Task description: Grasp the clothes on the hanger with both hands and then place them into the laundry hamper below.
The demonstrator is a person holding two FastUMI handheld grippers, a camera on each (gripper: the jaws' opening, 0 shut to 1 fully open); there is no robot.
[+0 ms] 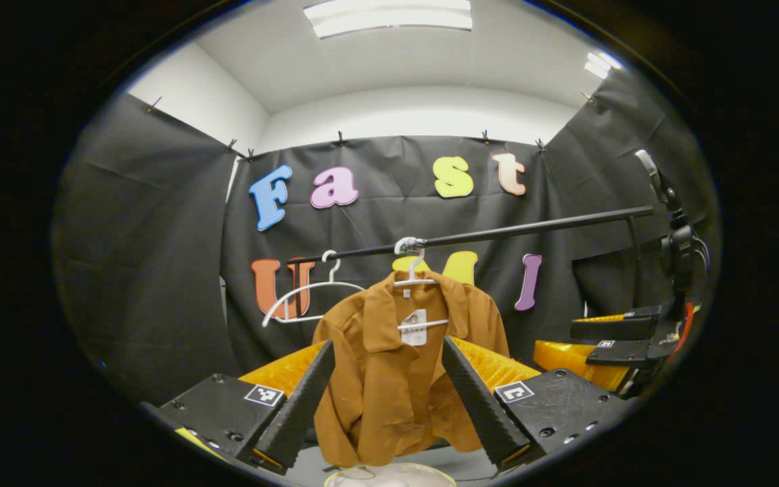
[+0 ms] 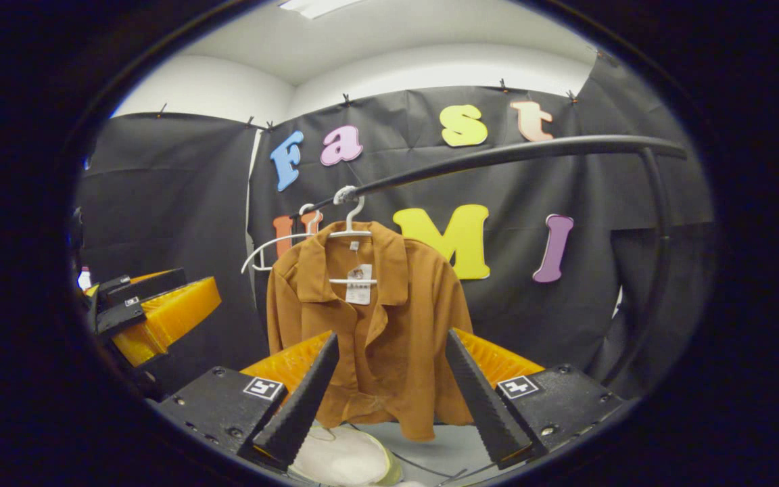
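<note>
A brown collared shirt (image 1: 389, 379) with a white tag hangs on a white hanger (image 1: 415, 270) from a black rail (image 1: 511, 232). My left gripper (image 1: 387, 350) is open, short of the shirt, which I see between its fingers. In the right gripper view the same shirt (image 2: 376, 325) hangs from its hanger (image 2: 352, 223), and my right gripper (image 2: 393, 338) is open in front of it with nothing held. Below the shirt sits the pale laundry hamper (image 2: 342, 456), whose rim (image 1: 389, 472) is partly hidden by the fingers.
An empty white hanger (image 1: 301, 294) hangs on the rail to the left of the shirt. The rail's upright post (image 2: 660, 270) stands at the right. The right gripper (image 1: 623, 338) is off to my left gripper's right; the left gripper (image 2: 146, 311) appears at the far left.
</note>
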